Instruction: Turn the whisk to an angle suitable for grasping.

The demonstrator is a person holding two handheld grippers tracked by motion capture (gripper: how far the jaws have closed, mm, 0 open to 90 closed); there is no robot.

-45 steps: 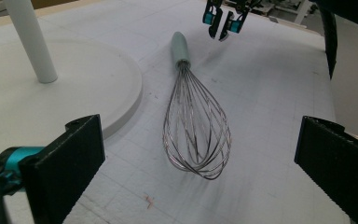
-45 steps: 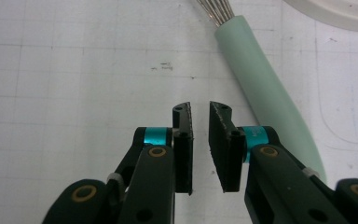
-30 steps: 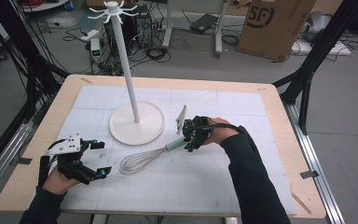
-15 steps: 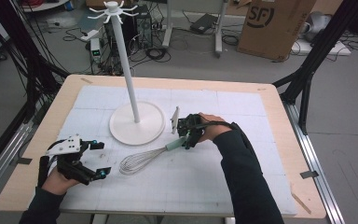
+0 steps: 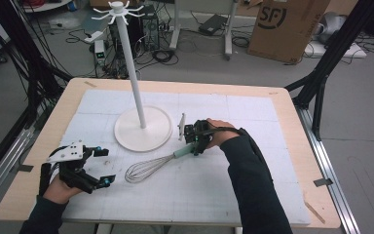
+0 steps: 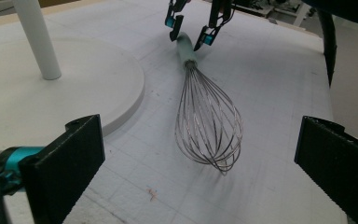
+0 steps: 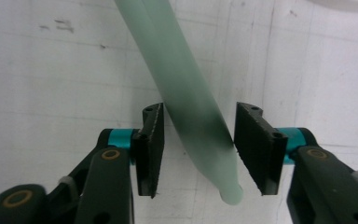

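surface: your wooden surface (image 5: 292, 146) has a white gridded mat on it
room: grey floor, cables, one cardboard box (image 5: 285, 27)
count: one whisk (image 5: 151, 165), one white hook stand (image 5: 136, 92)
whisk: lying flat, just beside the stand base
right claw (image 7: 198, 149): your jaws just narrowed a bit, straddling the green handle, one pad touching
left claw (image 5: 102, 165): wide, nothing in it

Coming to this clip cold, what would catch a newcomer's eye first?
Probably the tall white stand with hooks at its top, rising from a round base at the middle of the table. In front of it a wire whisk lies flat, and the right hand-held gripper straddles its pale green handle, jaws not yet clamped. The left hand-held gripper waits open near the table's front left.
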